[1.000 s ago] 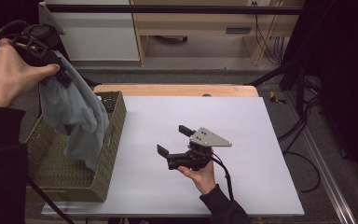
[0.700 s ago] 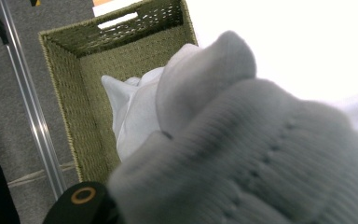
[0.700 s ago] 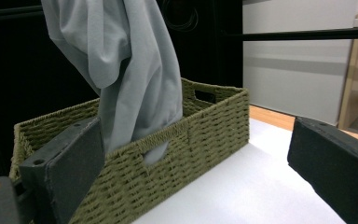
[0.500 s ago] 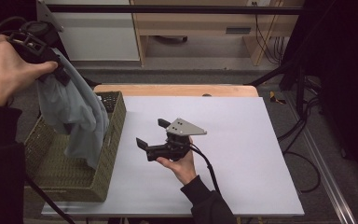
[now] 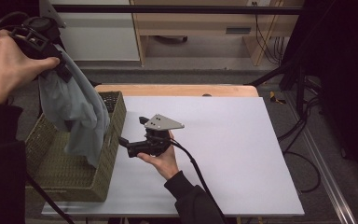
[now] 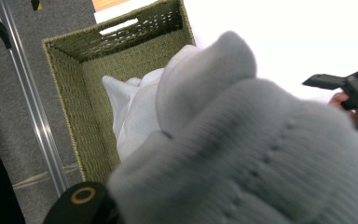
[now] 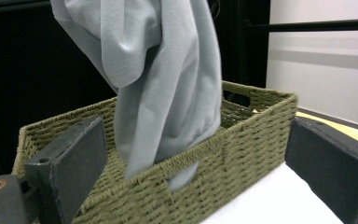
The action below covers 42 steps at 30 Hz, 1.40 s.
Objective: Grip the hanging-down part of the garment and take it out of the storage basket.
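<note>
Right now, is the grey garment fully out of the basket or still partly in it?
Partly in. The grey garment hangs from the left gripper, its lower end below the basket rim in the right gripper view.

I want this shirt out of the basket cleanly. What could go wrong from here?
1. The grey shirt hangs from the left tongs with its lower end inside the woven basket; lifting further may snag it on the rim.
2. The grip is on one bunched part, so the cloth may slip free.
3. The open right tongs are close to the basket wall and could knock it.
</note>
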Each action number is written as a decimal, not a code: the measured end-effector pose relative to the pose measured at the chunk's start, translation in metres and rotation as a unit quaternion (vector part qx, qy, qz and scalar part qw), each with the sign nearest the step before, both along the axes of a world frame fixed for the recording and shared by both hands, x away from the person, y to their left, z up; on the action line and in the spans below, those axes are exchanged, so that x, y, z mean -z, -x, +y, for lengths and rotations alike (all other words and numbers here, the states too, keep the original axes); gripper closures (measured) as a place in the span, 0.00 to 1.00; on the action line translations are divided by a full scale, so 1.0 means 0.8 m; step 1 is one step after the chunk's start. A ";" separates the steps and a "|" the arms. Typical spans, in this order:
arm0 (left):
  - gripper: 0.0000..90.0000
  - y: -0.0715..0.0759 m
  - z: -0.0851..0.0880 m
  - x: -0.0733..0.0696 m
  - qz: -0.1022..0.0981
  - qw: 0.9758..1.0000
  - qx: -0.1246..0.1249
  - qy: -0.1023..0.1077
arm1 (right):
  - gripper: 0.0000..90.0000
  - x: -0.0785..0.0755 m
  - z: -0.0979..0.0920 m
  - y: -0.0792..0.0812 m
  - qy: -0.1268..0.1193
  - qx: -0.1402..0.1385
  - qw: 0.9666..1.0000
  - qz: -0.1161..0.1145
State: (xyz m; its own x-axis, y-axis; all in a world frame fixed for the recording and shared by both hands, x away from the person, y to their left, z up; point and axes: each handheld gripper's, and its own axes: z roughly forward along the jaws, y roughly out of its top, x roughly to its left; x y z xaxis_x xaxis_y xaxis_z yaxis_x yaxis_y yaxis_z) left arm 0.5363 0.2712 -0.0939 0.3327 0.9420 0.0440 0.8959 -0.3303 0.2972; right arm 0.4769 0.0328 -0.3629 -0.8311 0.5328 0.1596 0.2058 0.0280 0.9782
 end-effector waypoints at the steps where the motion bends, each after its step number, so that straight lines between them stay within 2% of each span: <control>1: 0.84 0.000 -0.001 0.000 0.001 1.000 0.000 -0.001 | 0.07 0.000 0.002 -0.001 0.000 -0.002 1.000 0.002; 4: 0.84 0.000 -0.003 -0.003 -0.001 1.000 0.000 -0.003 | 0.07 0.004 0.022 -0.004 0.008 -0.011 1.000 0.006; 6: 0.84 0.000 -0.004 -0.003 0.000 1.000 0.002 -0.004 | 0.07 0.005 0.026 -0.004 0.008 -0.013 1.000 0.004; 8: 0.84 0.000 -0.005 -0.004 0.001 1.000 0.004 -0.004 | 0.07 0.007 0.034 -0.007 0.013 -0.018 1.000 0.004; 9: 0.84 0.000 -0.006 -0.003 0.000 1.000 0.003 -0.006 | 0.08 0.009 0.043 -0.008 0.014 -0.021 1.000 0.012; 16: 0.84 -0.002 -0.005 -0.002 0.002 1.000 0.003 -0.006 | 0.09 0.018 0.068 -0.015 0.017 -0.027 0.999 0.013; 17: 0.84 -0.002 -0.005 -0.003 0.001 1.000 0.004 -0.006 | 0.09 0.021 0.076 -0.018 0.023 -0.029 0.999 0.016; 20: 0.84 -0.002 -0.005 -0.003 0.002 1.000 0.006 -0.006 | 0.10 0.024 0.084 -0.021 0.032 -0.029 0.999 0.018; 21: 0.85 -0.001 -0.004 -0.003 0.000 1.000 0.005 -0.007 | 0.11 0.026 0.092 -0.023 0.035 -0.027 0.999 0.027; 23: 0.84 -0.001 -0.003 -0.004 0.000 1.000 0.004 -0.006 | 0.12 0.027 0.098 -0.024 0.040 -0.027 0.998 0.030; 28: 0.84 0.000 -0.001 -0.003 0.001 1.000 0.003 -0.006 | 0.13 0.029 0.110 -0.026 0.048 -0.027 0.998 0.029; 34: 0.84 0.000 -0.005 -0.004 0.000 1.000 0.007 -0.009 | 0.20 0.031 0.128 -0.030 0.053 -0.020 0.998 0.033; 36: 0.84 0.001 -0.005 -0.005 -0.001 1.000 0.007 -0.010 | 0.26 0.033 0.134 -0.031 0.060 -0.018 0.997 0.035; 37: 0.84 0.001 -0.006 -0.006 0.000 1.000 0.007 -0.010 | 0.31 0.034 0.137 -0.031 0.064 -0.014 0.997 0.029; 39: 0.85 0.001 -0.005 -0.006 -0.001 1.000 0.007 -0.011 | 0.41 0.035 0.140 -0.031 0.068 -0.015 0.997 0.033; 42: 0.85 0.003 -0.004 -0.006 -0.002 1.000 0.006 -0.010 | 0.65 0.036 0.140 -0.032 0.072 -0.010 0.997 0.035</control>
State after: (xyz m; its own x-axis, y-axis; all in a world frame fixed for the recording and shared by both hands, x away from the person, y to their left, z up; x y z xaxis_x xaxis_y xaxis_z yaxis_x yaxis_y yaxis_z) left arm 0.5341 0.2679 -0.0889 0.3442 0.9367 0.0638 0.8906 -0.3472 0.2936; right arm 0.5024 0.1449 -0.3919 -0.8317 0.5373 0.1403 0.2710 0.1722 0.9471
